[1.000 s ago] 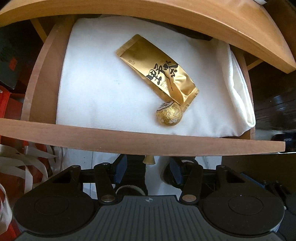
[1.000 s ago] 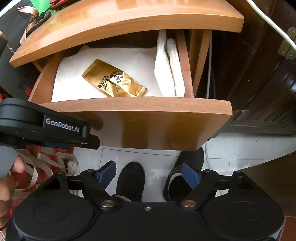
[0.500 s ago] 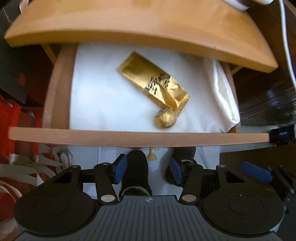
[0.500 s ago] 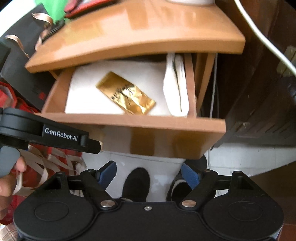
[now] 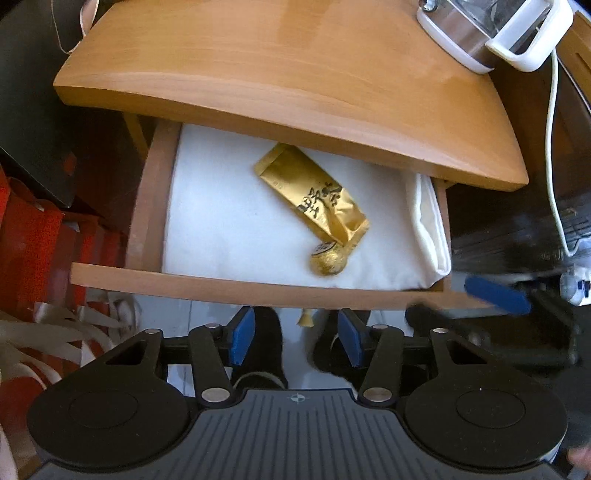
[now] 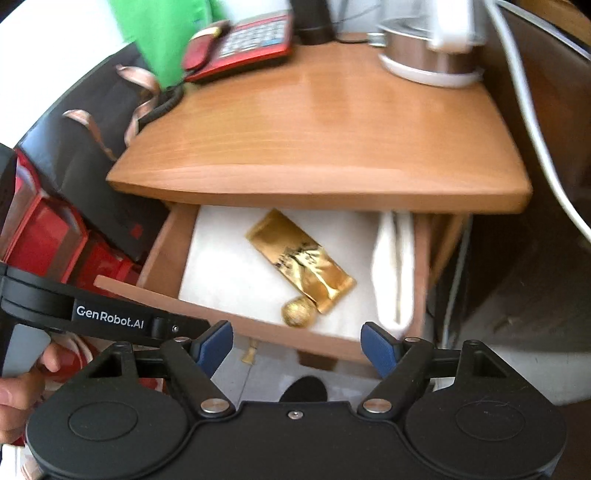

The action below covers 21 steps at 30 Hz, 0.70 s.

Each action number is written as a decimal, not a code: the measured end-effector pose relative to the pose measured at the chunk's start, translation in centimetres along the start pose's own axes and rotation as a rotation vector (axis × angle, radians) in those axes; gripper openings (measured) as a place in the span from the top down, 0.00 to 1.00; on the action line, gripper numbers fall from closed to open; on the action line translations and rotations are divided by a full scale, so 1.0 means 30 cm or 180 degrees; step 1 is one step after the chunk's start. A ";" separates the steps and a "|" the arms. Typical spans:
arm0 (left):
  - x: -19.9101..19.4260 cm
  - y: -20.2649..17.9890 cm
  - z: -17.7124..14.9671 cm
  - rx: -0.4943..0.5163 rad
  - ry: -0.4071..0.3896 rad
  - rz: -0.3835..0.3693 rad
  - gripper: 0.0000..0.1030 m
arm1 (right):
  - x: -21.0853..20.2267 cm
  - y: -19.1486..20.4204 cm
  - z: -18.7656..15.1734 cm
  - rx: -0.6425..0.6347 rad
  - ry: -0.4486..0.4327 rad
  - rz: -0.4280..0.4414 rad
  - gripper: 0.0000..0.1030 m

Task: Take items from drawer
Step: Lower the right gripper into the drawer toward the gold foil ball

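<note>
Setting, left wrist view: wooden nightstand top (image 5: pixel 295 70) with a white-based kettle (image 5: pixel 480 26) at its far right corner; red bags (image 5: pixel 33 240) stand on the floor to the left.
Drawer, left wrist view: drawer (image 5: pixel 147 206) pulled out under the top, lined with a white cloth (image 5: pixel 229 221).
Items, left wrist view: gold packet (image 5: pixel 314 194) lies slantwise on the cloth; gold foil ball (image 5: pixel 327 260) touches its near end, close to the drawer's front board.
Left gripper (image 5: pixel 295 334): blue-padded fingers apart with nothing between them, outside the drawer front and over the floor.
Setting, right wrist view: nightstand top (image 6: pixel 325 122) carries a red telephone (image 6: pixel 240 44) and the kettle base (image 6: pixel 428 59).
Items, right wrist view: gold packet (image 6: pixel 301 258) and foil ball (image 6: pixel 298 314) sit in the cloth-lined drawer (image 6: pixel 162 254), ball nearest the front.
Right gripper (image 6: pixel 297 345): fingers spread wide, empty, just before the drawer's front edge.
Left side, right wrist view: the other gripper's black body is in a hand (image 6: pixel 18 391).
</note>
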<state>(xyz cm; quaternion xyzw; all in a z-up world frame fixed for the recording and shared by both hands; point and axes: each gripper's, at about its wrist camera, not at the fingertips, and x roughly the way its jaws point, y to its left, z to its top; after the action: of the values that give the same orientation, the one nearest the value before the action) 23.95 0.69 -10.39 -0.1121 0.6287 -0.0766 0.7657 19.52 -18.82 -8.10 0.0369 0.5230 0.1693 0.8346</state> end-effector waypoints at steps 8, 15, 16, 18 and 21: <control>-0.063 0.052 0.008 -0.0123 -0.0033 -0.0104 0.48 | 0.049 -0.002 0.089 -0.0149 0.0082 0.0201 0.29; -0.137 0.095 0.060 -0.0153 -0.0317 -0.0019 0.48 | 0.157 -0.017 0.137 -0.0299 0.0184 0.0137 0.31; -0.137 0.103 0.071 -0.0171 -0.0353 0.0008 0.48 | 0.180 -0.014 0.144 -0.0332 0.0207 0.0131 0.31; -0.131 0.119 0.093 -0.0207 -0.0386 0.0034 0.48 | 0.220 -0.006 0.157 -0.0415 0.0237 0.0100 0.31; -0.107 0.136 0.114 -0.0244 -0.0392 0.0029 0.48 | 0.279 0.007 0.174 -0.0525 0.0280 0.0058 0.32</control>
<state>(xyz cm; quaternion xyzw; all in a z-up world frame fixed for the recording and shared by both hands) 26.56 5.70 -7.81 -0.1430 0.5833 -0.0420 0.7984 27.40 -15.32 -12.90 -0.0346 0.5430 0.2208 0.8095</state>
